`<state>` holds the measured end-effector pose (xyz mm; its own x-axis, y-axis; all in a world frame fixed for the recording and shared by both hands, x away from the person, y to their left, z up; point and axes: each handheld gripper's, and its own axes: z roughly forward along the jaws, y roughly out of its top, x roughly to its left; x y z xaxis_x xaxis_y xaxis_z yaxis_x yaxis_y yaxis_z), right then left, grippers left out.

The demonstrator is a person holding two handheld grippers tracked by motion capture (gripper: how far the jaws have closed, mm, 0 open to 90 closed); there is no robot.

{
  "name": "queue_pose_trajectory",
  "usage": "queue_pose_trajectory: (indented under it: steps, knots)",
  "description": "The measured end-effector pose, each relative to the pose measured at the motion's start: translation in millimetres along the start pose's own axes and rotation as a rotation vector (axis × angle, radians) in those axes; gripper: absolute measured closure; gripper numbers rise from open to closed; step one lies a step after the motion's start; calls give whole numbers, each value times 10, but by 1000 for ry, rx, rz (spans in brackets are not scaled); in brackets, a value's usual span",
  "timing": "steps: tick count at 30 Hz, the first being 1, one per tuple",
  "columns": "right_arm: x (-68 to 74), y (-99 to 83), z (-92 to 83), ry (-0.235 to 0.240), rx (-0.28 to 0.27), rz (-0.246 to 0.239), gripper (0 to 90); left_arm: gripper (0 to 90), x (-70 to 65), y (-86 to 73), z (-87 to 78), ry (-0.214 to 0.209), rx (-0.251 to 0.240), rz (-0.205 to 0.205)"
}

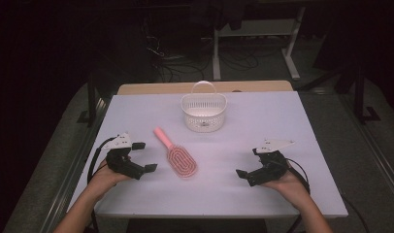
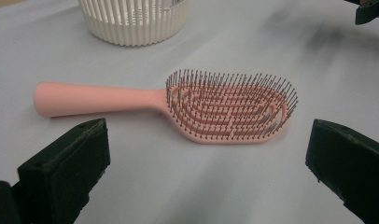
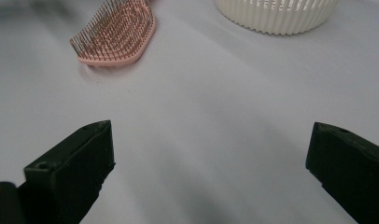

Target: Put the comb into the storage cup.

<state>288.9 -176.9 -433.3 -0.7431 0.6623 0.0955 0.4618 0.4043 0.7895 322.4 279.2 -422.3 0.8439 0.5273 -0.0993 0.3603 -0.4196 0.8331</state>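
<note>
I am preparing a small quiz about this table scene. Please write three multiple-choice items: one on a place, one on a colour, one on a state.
1. Where does the hairbrush lie?
A. inside the basket
B. on the table, nearer the left gripper
C. on the floor

2. What colour is the hairbrush?
A. pink
B. green
C. black

3. How stand the jaws of the left gripper?
A. shut on the brush
B. shut on nothing
C. open

Key: 1 B, it rests flat on the table, in front of the basket; 2 A, handle and head are pink; 3 C, the jaws stand wide apart, holding nothing.
</note>
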Motion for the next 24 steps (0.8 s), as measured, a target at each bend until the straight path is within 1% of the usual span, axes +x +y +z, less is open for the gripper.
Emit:
queue_pose_trajectory:
  steps: [8, 18, 21, 24]
  knots:
    - [2, -1, -6, 2, -2, -3, 6, 0, 40, 68, 3, 5, -17, -3]
    - [1, 1, 8, 7, 1, 1, 6, 0, 64, 165, 17, 4, -29, 6]
    - [2, 1, 9, 7, 1, 2, 6, 0, 75, 211, 39, -1, -33, 15]
    - [1, 1, 8, 6, 0, 4, 6, 0, 78, 225, 50, -4, -36, 14]
